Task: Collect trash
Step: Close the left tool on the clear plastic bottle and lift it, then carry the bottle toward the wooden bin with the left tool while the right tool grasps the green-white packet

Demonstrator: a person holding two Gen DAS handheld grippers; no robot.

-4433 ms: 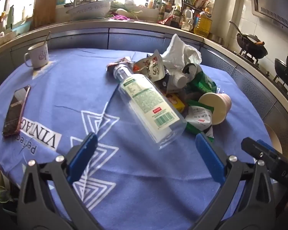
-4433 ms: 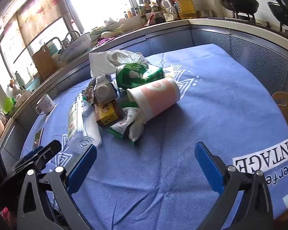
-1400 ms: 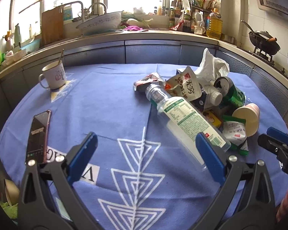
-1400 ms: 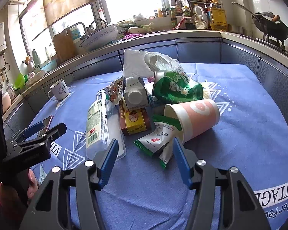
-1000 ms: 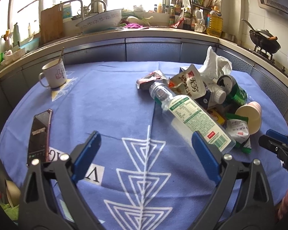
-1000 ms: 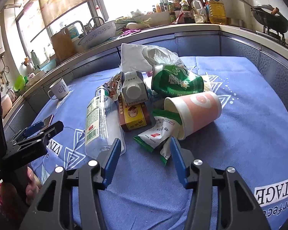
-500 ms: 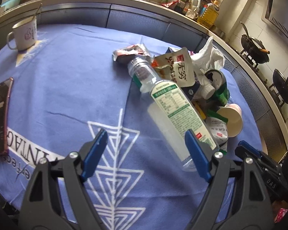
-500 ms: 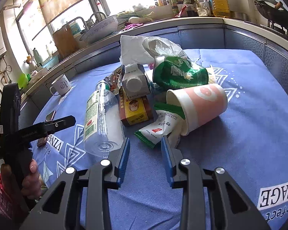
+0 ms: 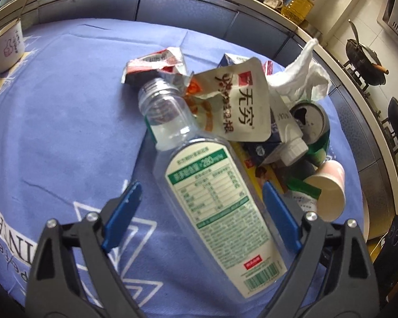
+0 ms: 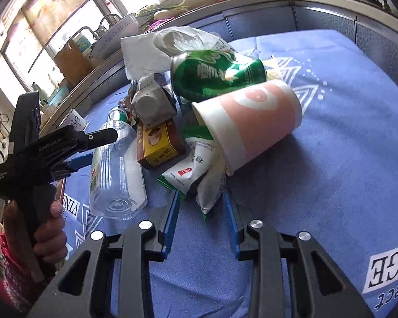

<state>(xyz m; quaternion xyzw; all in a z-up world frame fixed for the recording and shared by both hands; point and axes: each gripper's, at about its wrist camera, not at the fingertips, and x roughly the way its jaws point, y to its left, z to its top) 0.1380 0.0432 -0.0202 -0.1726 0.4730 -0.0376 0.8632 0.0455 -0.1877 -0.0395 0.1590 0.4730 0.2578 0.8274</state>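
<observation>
Left gripper fingers apart, straddling the bottle across its long axis; right gripper half-closed around the wrapper.

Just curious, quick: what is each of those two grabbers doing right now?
Left gripper: open, astride the clear plastic bottle.
Right gripper: open, jaws narrowed around the white snack wrapper.

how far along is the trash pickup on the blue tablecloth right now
Nothing looks collected: the pile lies on the tablecloth. In hand: the left claw, just opening wider, straddles the plastic bottle without gripping it; the right claw sits narrowed around the tip of the white-and-green wrapper, pads not pressing. Left: bottle, wrapper, paper cup, green can, carton, pouch, tissue.
</observation>
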